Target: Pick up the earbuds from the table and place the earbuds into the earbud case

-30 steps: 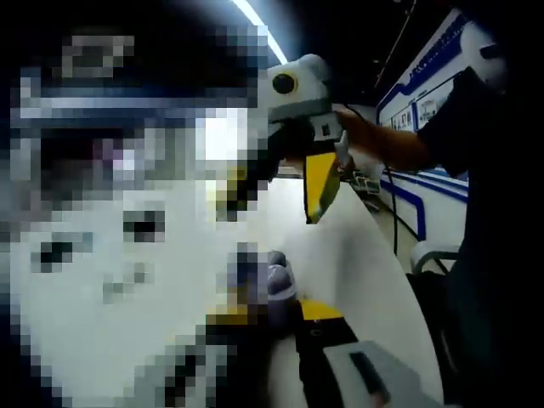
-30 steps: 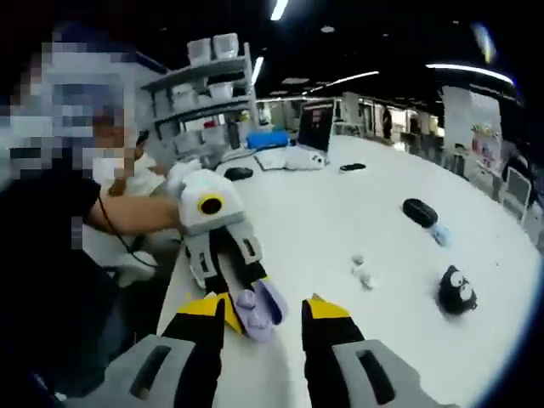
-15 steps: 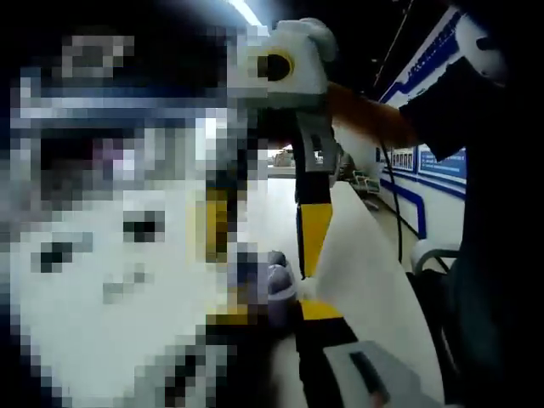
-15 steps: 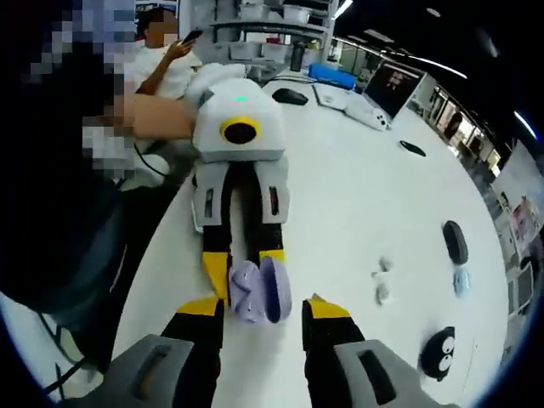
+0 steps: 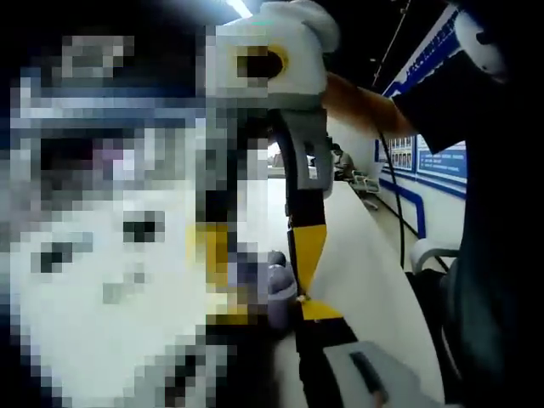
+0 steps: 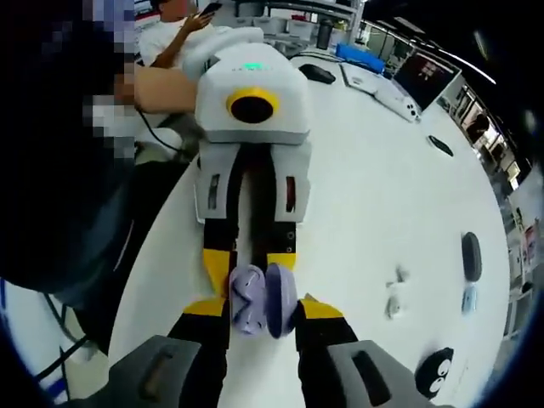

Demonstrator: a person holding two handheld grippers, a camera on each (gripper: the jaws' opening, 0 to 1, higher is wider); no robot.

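Note:
A pale purple earbud case, lid open, is held above the table edge between the yellow tips of my left gripper, which reaches in from the top of the right gripper view. My right gripper is open, with its jaws standing on either side of the case. Two white earbuds lie on the white table to the right. In the left gripper view the case sits at my left gripper, and a yellow finger of the right gripper comes down to it.
A dark oval case, a small bluish item and a black plush toy lie right of the earbuds. A laptop stands at the far end. A seated person is at the table's far left.
My right gripper has come closer to the left one, so the case now sits between the right jaws' tips. The left gripper has kept hold of the case.

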